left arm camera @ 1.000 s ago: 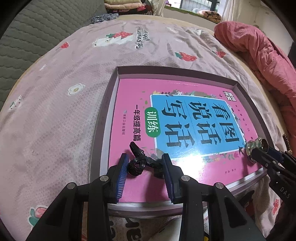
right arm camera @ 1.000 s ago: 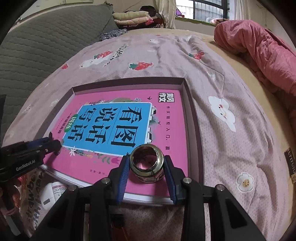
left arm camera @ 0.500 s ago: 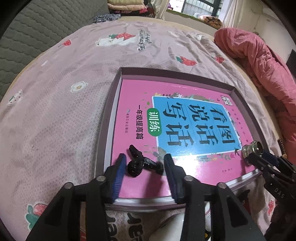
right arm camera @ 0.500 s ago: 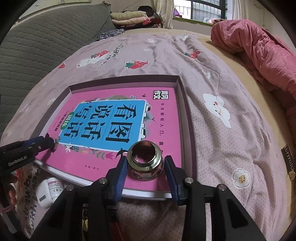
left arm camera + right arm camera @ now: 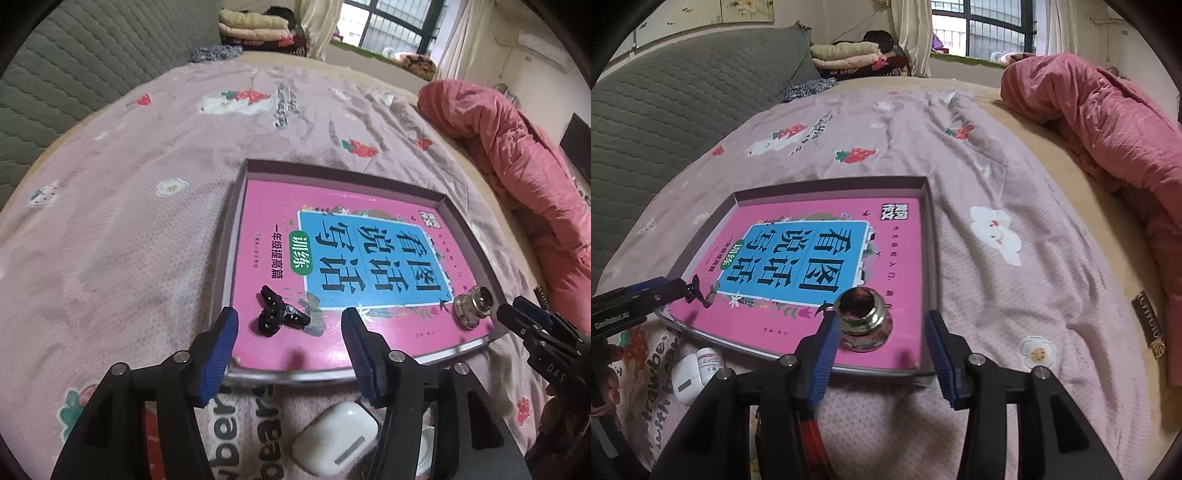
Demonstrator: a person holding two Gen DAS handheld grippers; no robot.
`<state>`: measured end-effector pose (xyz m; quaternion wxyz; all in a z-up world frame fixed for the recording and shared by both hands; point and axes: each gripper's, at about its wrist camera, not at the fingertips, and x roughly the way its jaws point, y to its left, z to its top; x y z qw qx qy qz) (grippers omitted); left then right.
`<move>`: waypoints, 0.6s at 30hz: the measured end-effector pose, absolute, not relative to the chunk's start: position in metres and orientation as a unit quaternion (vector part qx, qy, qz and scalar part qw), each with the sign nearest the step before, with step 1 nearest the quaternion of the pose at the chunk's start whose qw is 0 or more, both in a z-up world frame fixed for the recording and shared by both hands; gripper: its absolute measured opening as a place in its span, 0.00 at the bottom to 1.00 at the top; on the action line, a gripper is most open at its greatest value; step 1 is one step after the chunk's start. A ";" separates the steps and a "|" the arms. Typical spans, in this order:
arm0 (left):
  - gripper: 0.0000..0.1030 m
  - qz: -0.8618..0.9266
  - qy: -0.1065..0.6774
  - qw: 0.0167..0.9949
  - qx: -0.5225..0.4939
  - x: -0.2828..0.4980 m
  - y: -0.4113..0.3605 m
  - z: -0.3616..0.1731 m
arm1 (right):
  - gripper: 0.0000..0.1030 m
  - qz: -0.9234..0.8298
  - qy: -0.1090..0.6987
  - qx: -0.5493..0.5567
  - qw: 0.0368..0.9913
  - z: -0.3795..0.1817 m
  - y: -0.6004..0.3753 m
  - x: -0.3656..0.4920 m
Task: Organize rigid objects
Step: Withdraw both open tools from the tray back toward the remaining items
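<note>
A shallow purple box [image 5: 332, 171] [image 5: 831, 184] on the bed holds a pink book [image 5: 273, 199] [image 5: 905, 251]. A black clip [image 5: 277, 314] [image 5: 698, 291] lies on the book's near left corner. My left gripper [image 5: 290, 325] stands astride it, jaws opening, pads clear of it. A brass metal fitting [image 5: 862, 321] [image 5: 474, 306] stands on the book's near right corner. My right gripper [image 5: 882, 328] brackets the fitting, jaws opening; the right pad is well away, and the left pad is right beside it.
A white earbud case [image 5: 334, 439] [image 5: 685, 378] and a small white bottle [image 5: 709, 363] lie on the pink strawberry-print sheet just in front of the box. A red quilt [image 5: 517, 147] is bunched at the right. A grey padded headboard [image 5: 55, 74] rises at the left.
Both grippers have opened and drawn back and up from the box. The clip and the fitting, gripped a second ago, now rest loose on the book.
</note>
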<state>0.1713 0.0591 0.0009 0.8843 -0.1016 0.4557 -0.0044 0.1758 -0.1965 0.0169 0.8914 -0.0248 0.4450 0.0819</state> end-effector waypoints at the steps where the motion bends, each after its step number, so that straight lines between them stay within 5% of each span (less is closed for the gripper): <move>1: 0.60 -0.004 0.452 0.886 -0.101 0.168 0.059 0.004 | 0.48 0.081 0.444 -0.023 0.892 0.018 -0.199 0.175; 18: 0.68 -0.014 0.435 0.899 -0.050 0.106 0.051 0.016 | 0.55 0.086 0.439 -0.042 0.894 0.029 -0.208 0.128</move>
